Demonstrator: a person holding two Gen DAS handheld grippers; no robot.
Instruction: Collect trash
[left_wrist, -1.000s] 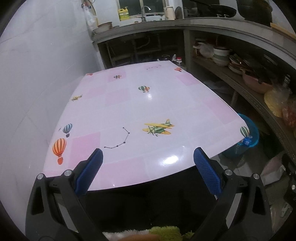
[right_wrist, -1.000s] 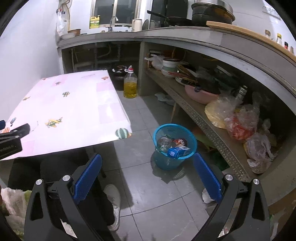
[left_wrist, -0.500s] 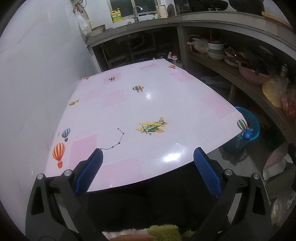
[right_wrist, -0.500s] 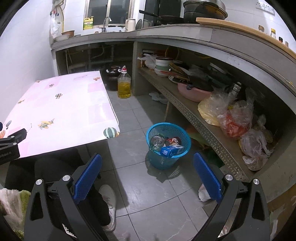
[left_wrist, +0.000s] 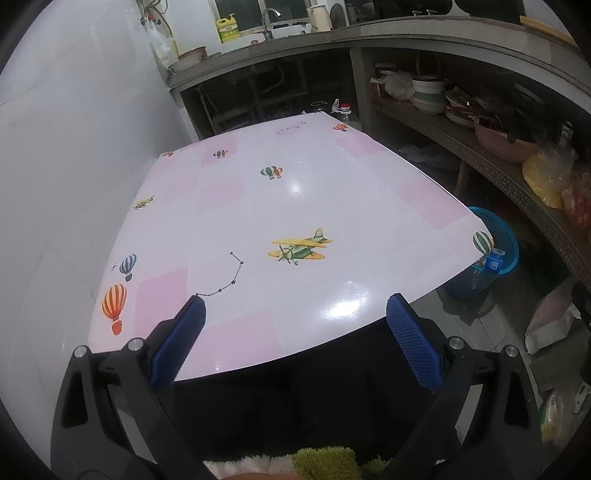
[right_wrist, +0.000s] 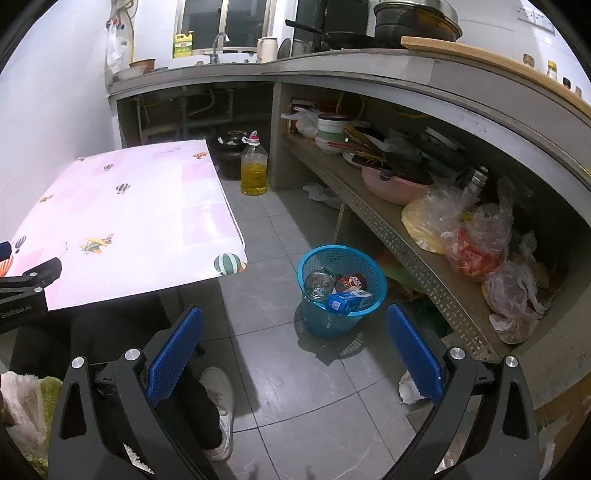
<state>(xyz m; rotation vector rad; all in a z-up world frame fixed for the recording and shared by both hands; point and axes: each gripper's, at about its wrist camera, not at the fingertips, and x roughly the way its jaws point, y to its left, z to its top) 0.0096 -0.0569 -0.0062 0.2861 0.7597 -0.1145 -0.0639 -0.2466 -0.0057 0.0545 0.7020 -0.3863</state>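
Note:
A blue mesh trash basket (right_wrist: 376, 271) stands on the grey tile floor by the table's right corner. It holds a clear bottle (right_wrist: 318, 283), a dark can (right_wrist: 350, 283) and a blue carton (right_wrist: 349, 301). The basket also shows in the left wrist view (left_wrist: 508, 240). My left gripper (left_wrist: 295, 314) is open and empty over the near edge of the pink table (left_wrist: 280, 206). My right gripper (right_wrist: 295, 332) is open and empty above the floor, in front of the basket. No trash shows on the tabletop.
A low shelf (right_wrist: 399, 236) runs along the right with bowls, a pink basin (right_wrist: 393, 184) and plastic bags (right_wrist: 476, 240). An oil bottle (right_wrist: 253, 171) stands on the floor beyond the table. A white wall is at the left. My shoe (right_wrist: 221, 406) is below the right gripper.
Both grippers have drawn back and risen a little, so the table and the basket look slightly farther off. Both stay open and empty.

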